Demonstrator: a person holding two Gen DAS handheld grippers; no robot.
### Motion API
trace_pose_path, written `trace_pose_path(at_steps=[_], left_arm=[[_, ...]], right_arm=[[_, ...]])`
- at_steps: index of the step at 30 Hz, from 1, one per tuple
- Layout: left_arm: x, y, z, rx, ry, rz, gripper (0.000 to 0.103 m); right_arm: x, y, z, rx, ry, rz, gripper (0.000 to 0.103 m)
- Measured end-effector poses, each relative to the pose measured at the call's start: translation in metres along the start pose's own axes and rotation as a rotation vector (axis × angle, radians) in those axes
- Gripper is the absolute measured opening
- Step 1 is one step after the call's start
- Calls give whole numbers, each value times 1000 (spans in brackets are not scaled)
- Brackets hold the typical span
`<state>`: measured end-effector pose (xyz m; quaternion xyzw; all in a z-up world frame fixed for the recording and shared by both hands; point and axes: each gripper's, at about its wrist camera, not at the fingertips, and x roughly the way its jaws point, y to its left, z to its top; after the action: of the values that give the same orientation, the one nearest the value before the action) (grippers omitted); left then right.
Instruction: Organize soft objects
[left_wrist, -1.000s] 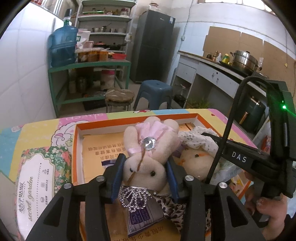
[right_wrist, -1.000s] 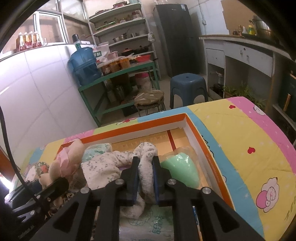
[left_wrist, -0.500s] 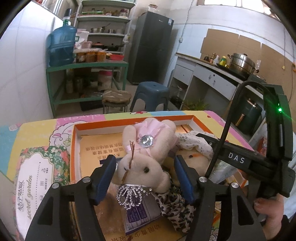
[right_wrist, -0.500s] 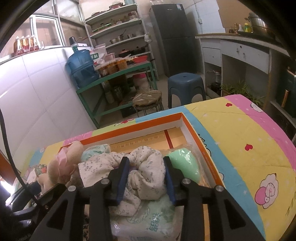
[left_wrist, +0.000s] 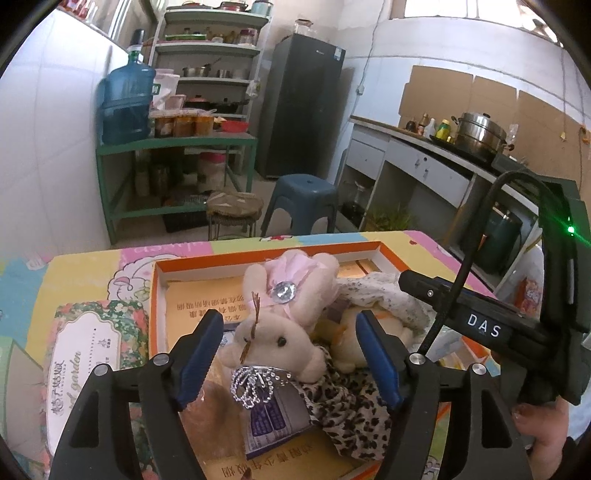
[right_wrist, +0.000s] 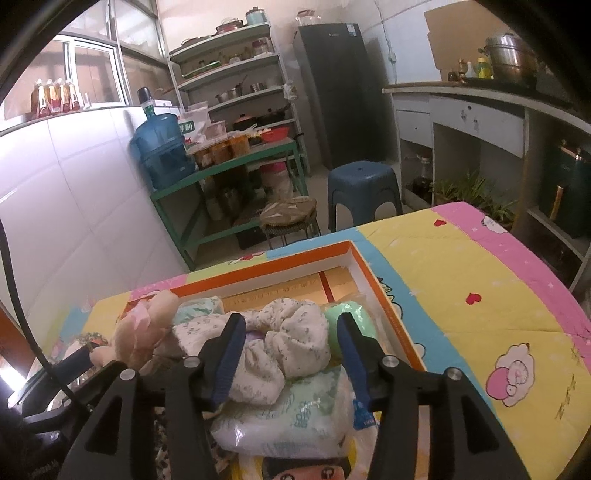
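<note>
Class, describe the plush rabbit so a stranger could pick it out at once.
Find the orange-rimmed box on the colourful tablecloth. The plush rabbit lies inside, between the open left gripper's blue pads. Only it wears a pink bow with a gem and a beaded necklace.

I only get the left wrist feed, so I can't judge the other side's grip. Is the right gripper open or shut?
Observer: Open. The right gripper has a finger on either side of the floral cloth and is not pinching it.
Operator: What lies to the right of that cloth?
Observer: A mint-green soft item in clear wrap, close to the right wall of the orange box.
Operator: Is anything under the cloth?
Observer: A plastic pack printed in pale green. It is nearest the camera, and the cloth's near end lies on it.
</note>
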<state>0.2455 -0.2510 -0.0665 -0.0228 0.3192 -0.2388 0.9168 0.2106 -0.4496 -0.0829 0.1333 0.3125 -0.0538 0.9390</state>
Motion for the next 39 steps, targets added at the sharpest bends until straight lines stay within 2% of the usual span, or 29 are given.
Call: trace_pose_path(at_steps=[20,39], left_arm=[[-61,-6,3,15,-92,-28,76],[-124,3,-12,28,-140,-49,76]], right_arm=[[-60,15,3,-41,-100,-25,52],[-108,43,-13,-73,-134,-23,52]])
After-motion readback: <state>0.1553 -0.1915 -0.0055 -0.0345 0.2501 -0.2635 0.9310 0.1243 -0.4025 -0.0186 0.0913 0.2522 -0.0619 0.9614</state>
